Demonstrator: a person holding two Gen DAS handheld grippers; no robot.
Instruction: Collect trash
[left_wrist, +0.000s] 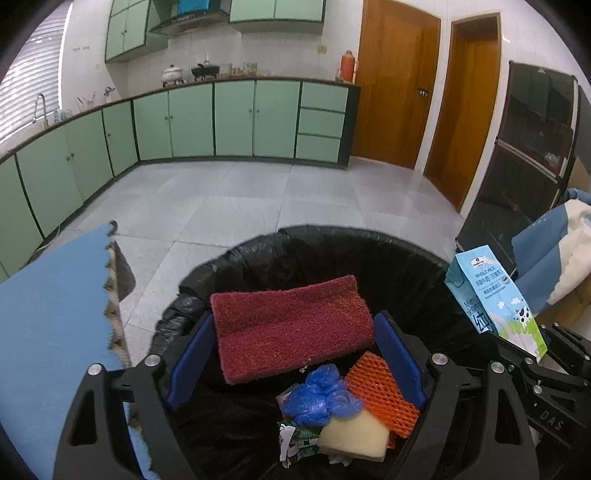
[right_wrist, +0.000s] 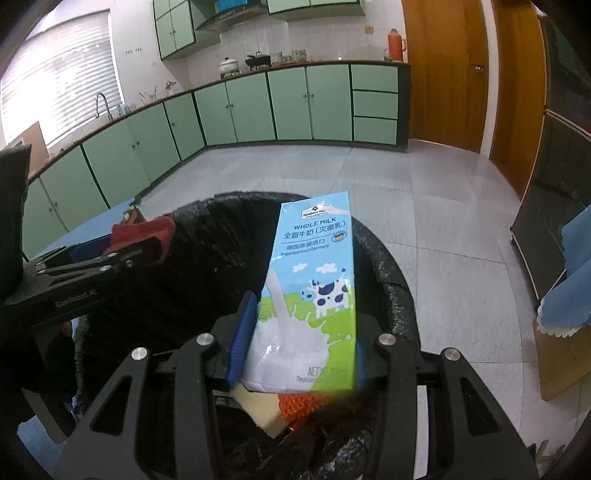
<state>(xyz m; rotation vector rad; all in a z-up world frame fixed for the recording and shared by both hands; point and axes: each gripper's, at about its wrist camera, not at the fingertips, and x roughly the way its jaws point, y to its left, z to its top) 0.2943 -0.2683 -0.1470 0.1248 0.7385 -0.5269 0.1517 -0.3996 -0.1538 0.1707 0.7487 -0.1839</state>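
Observation:
My left gripper (left_wrist: 295, 321) is shut on a dark red scouring pad (left_wrist: 291, 325), which spans the gap between its blue fingers (left_wrist: 190, 356). It hangs over the bin with the black liner (left_wrist: 369, 243). In the bin lie a crumpled blue plastic bag (left_wrist: 321, 395), an orange foam net (left_wrist: 380, 391), a pale yellow sponge (left_wrist: 354, 435) and a green wrapper (left_wrist: 299, 439). My right gripper (right_wrist: 303, 326) is shut on a light blue whole-milk carton (right_wrist: 310, 280), held tilted above the same bin's (right_wrist: 391, 266) right side. The left wrist view shows the carton (left_wrist: 495, 295) at the right.
A blue foam mat (left_wrist: 48, 332) lies to the bin's left. Grey floor tiles (left_wrist: 229, 199) stretch to green cabinets (left_wrist: 232, 118) and wooden doors (left_wrist: 395, 81). A dark glass cabinet (left_wrist: 524, 155) and a blue and white cloth (left_wrist: 554, 254) stand at the right.

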